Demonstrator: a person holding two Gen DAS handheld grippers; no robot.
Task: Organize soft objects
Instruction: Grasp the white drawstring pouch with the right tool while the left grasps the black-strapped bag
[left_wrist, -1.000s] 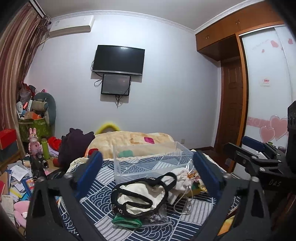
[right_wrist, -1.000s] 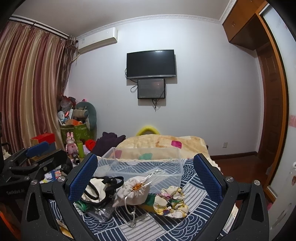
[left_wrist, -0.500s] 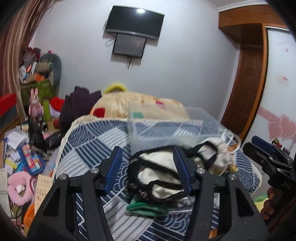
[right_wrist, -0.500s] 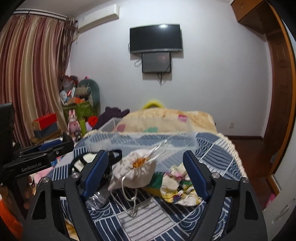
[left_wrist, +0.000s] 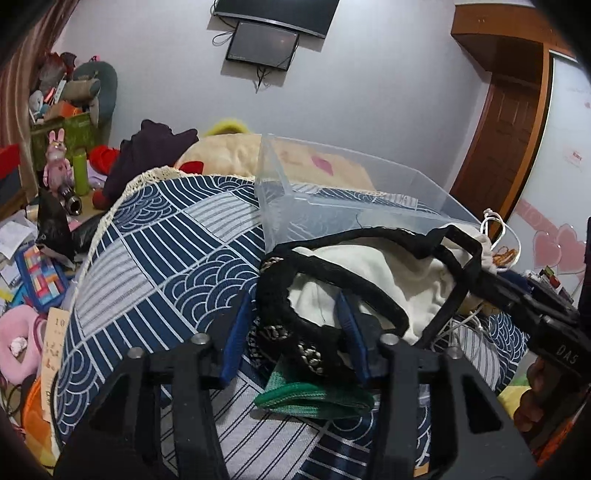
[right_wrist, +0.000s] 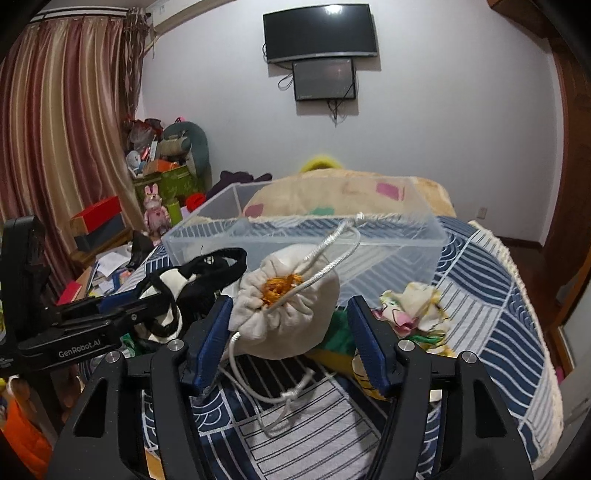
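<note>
A cream tote bag with black straps (left_wrist: 373, 273) lies on the blue patterned table in front of a clear plastic bin (left_wrist: 354, 199). My left gripper (left_wrist: 295, 332) is open, its blue pads (left_wrist: 236, 336) on either side of the bag's near black strap. A cream drawstring pouch (right_wrist: 288, 314) with a white cord lies in front of the bin (right_wrist: 303, 240). My right gripper (right_wrist: 291, 332) is open, its pads (right_wrist: 214, 332) flanking the pouch, apart from it. The tote bag also shows in the right wrist view (right_wrist: 184, 284).
A green fabric item (left_wrist: 314, 398) lies under the tote bag. A floral cloth (right_wrist: 413, 306) and a yellow-green item (right_wrist: 340, 343) lie right of the pouch. Beyond the blue patterned tablecloth (left_wrist: 155, 266) is a bed; cluttered shelves and toys stand on the left.
Both grippers have moved forward and down and narrowed. The left one now straddles the tote bag's strap, the right one now straddles the pouch.
</note>
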